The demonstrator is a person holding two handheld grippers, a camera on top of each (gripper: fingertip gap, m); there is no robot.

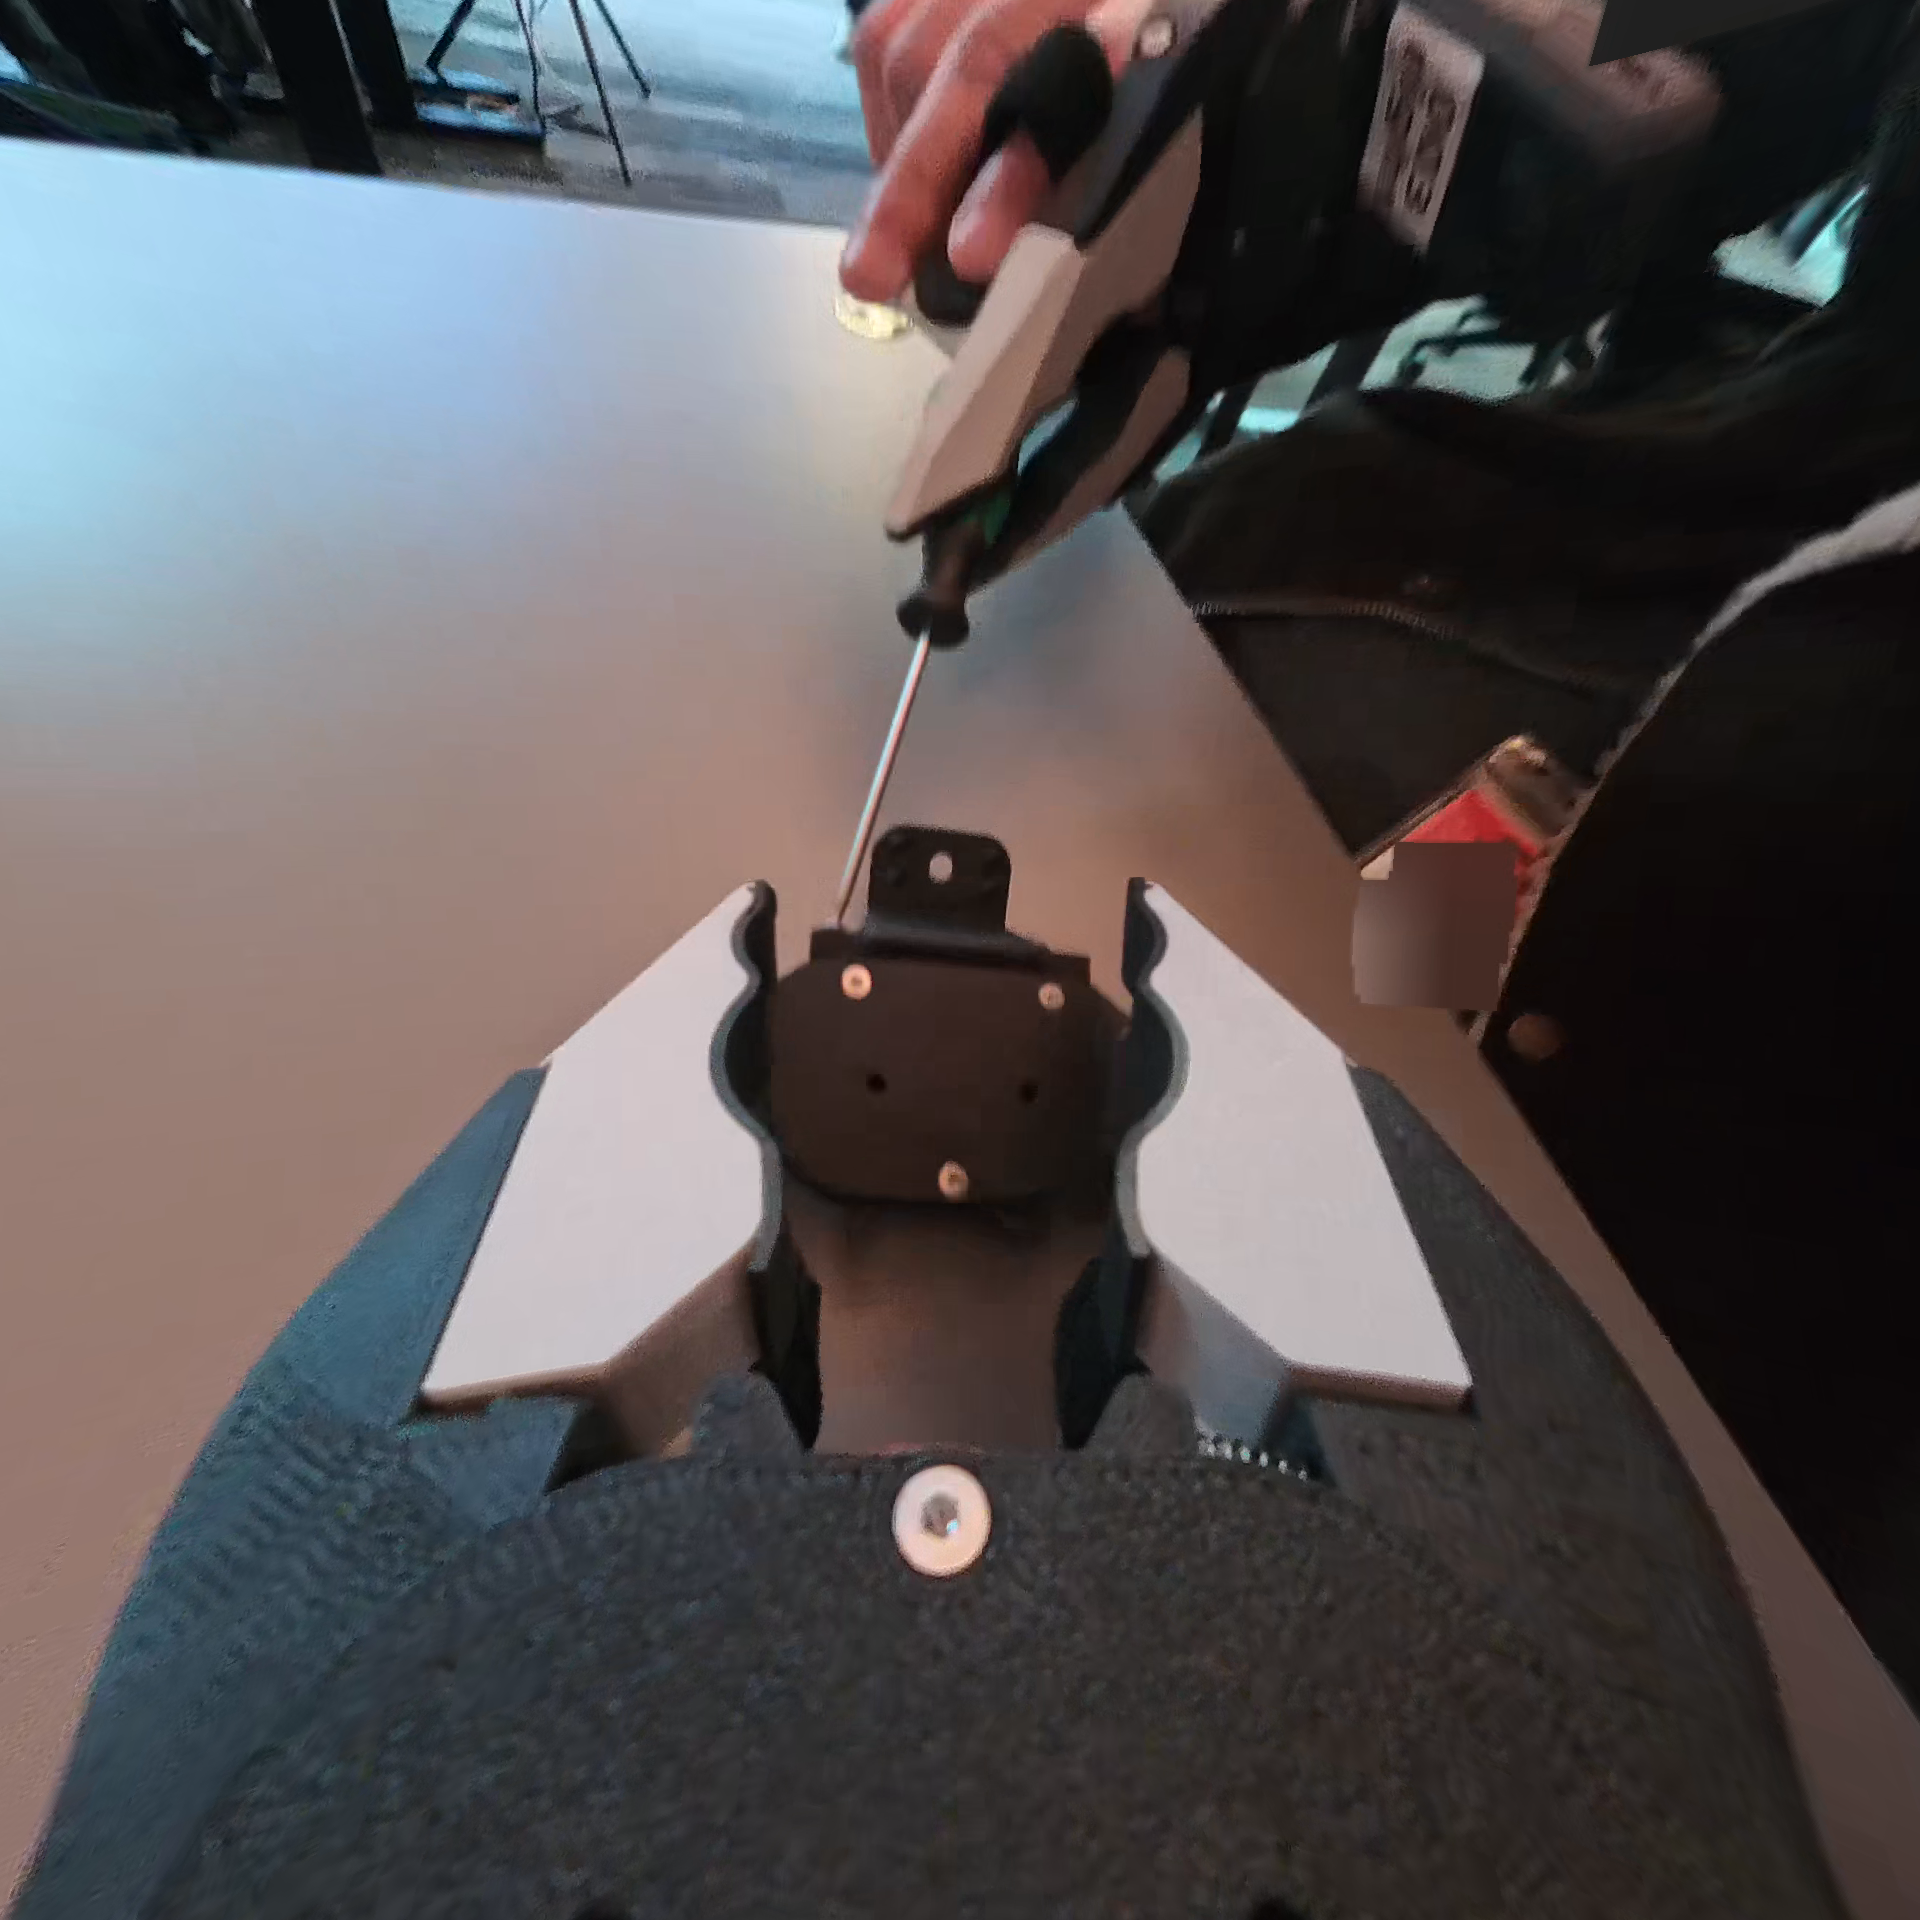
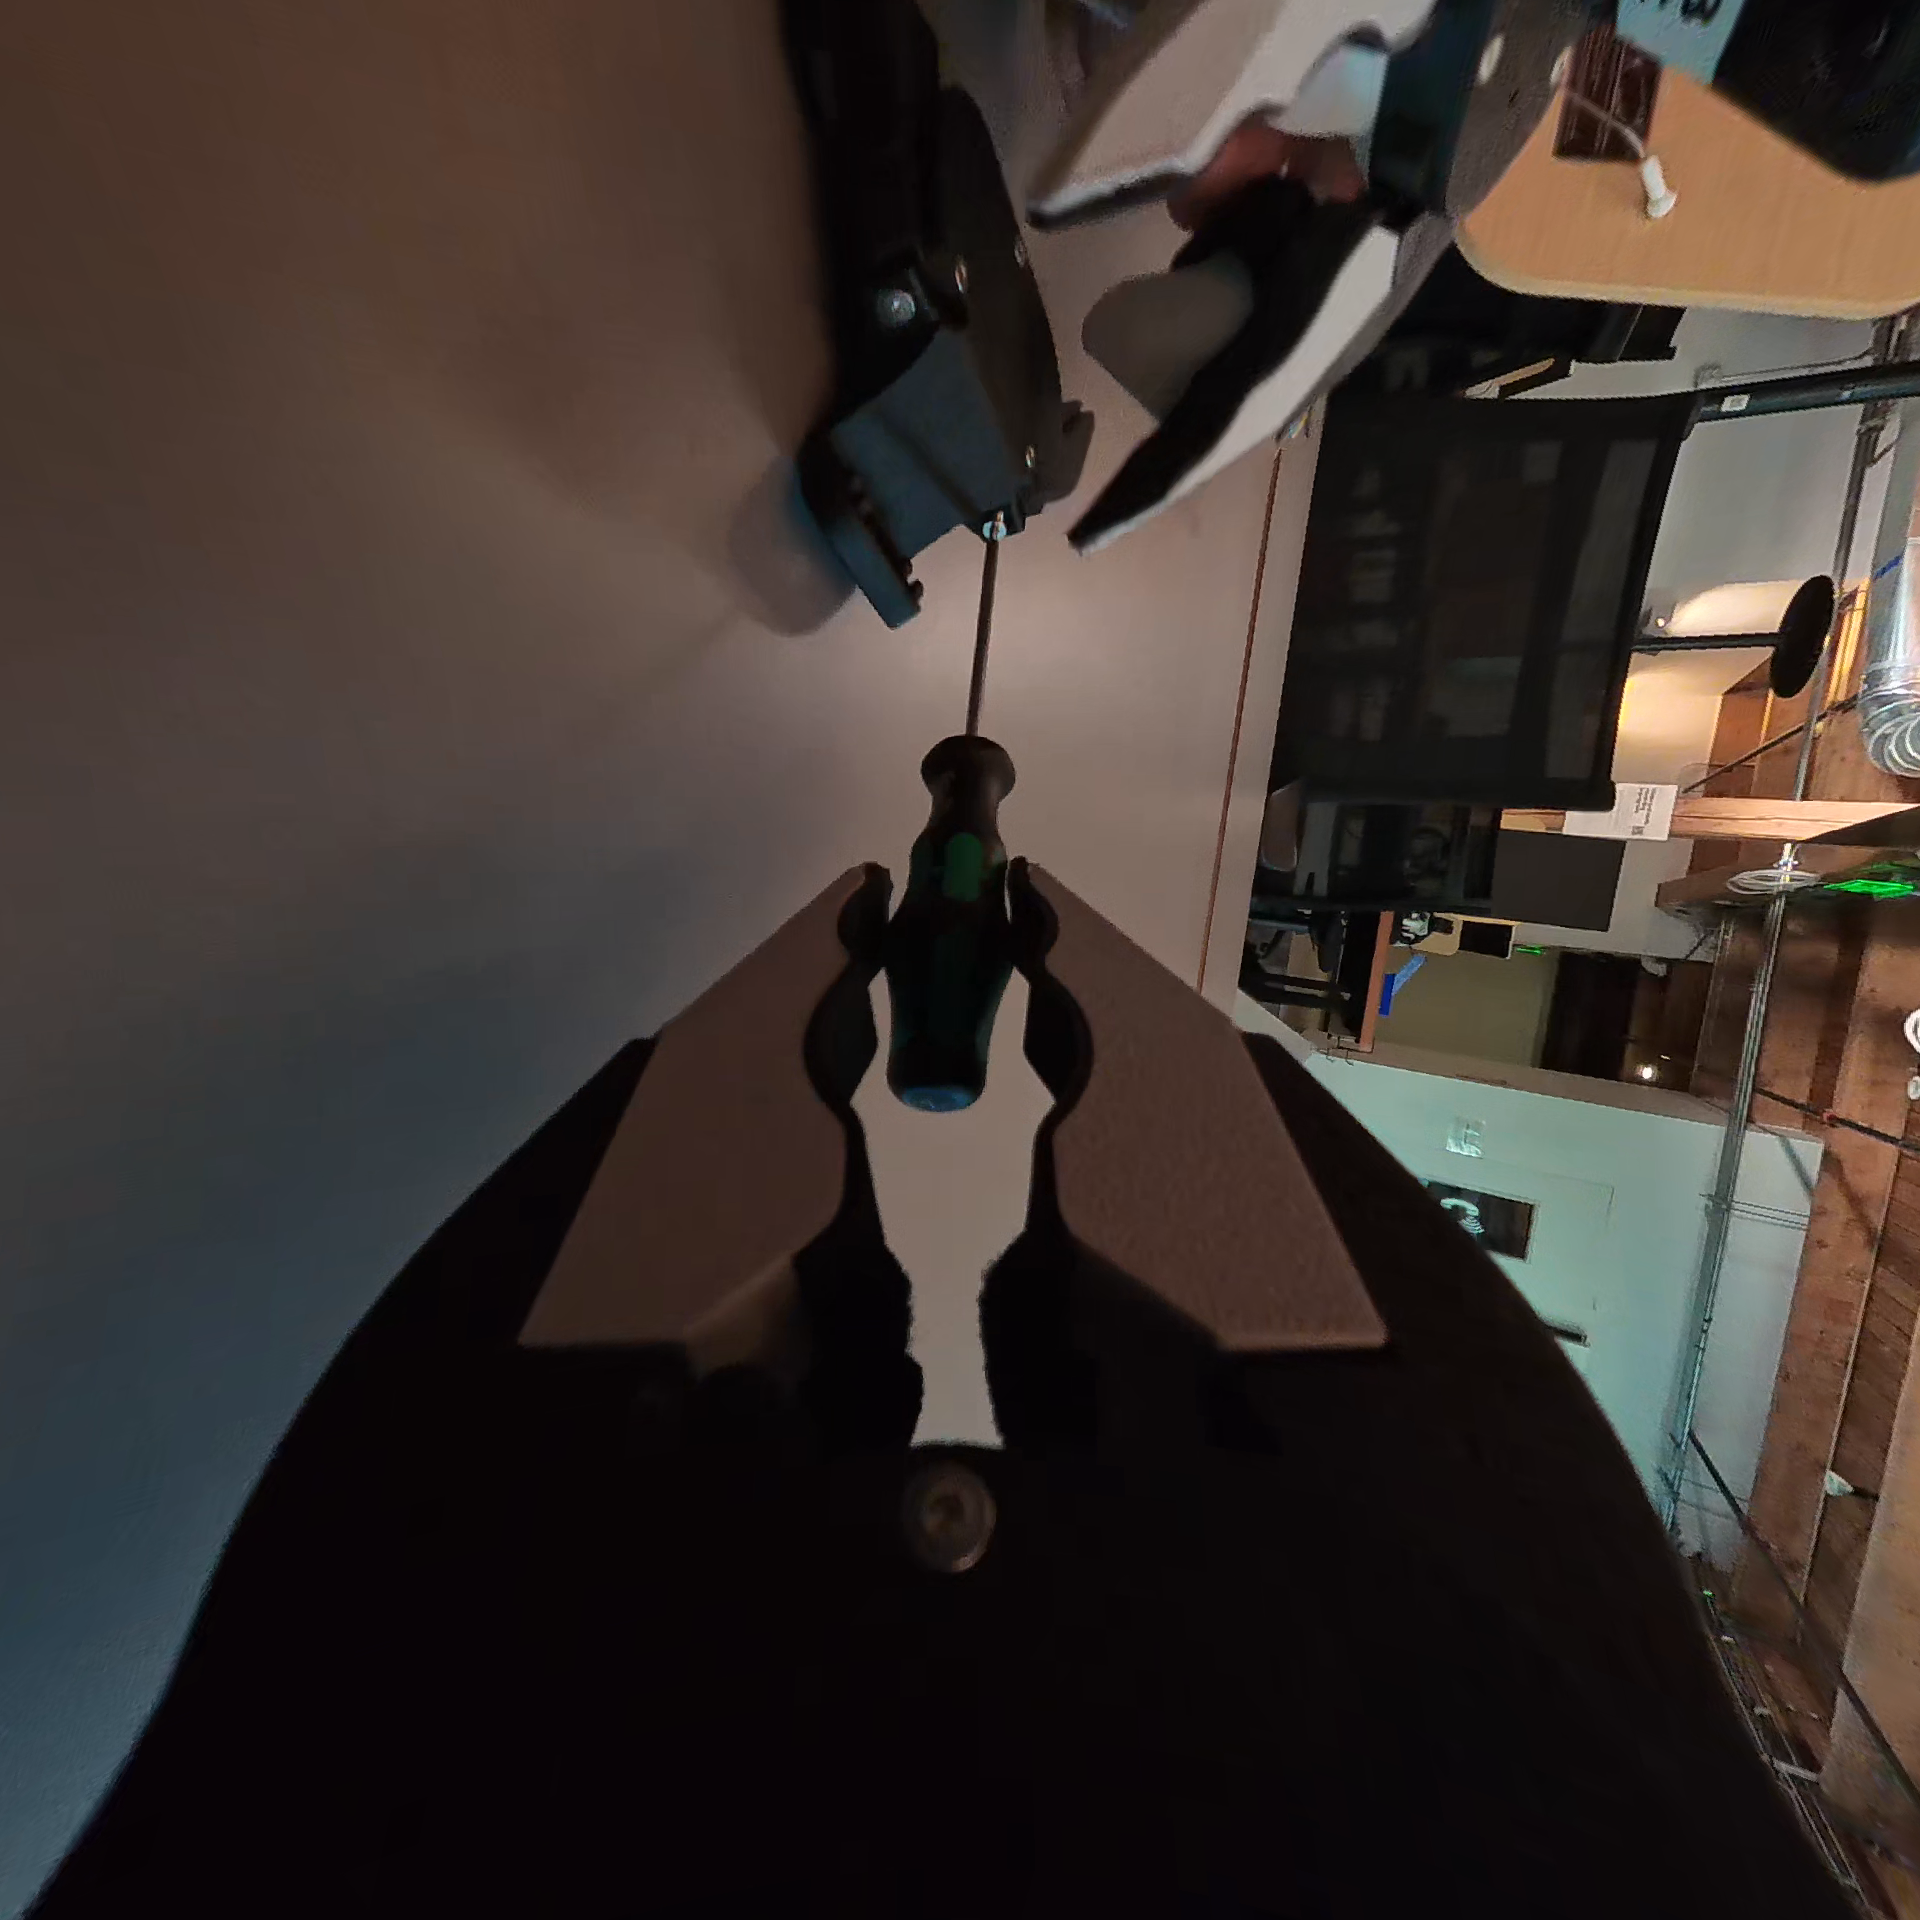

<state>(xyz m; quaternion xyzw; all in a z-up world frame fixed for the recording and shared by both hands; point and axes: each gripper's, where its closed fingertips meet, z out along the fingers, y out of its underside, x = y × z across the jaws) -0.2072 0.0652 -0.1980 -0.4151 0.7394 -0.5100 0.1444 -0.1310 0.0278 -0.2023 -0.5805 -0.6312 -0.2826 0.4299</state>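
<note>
Clamping a screwdriver (image 2: 940, 966), right claw (image 2: 948, 883); left claw (image 1: 948, 925) grips black part (image 1: 930, 1060).

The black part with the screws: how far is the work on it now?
Done: three silver screws sit in the black part, which the left gripper clamps. In hand: the right gripper holds the screwdriver, its tip on a small screw at the part's far edge. Left: two holes on the plate show no screw; whether they need one I cannot tell.

Dim warm light, cool tint at left; right view backlit, foreground black; edges blurred, fisheye-warped.
</note>
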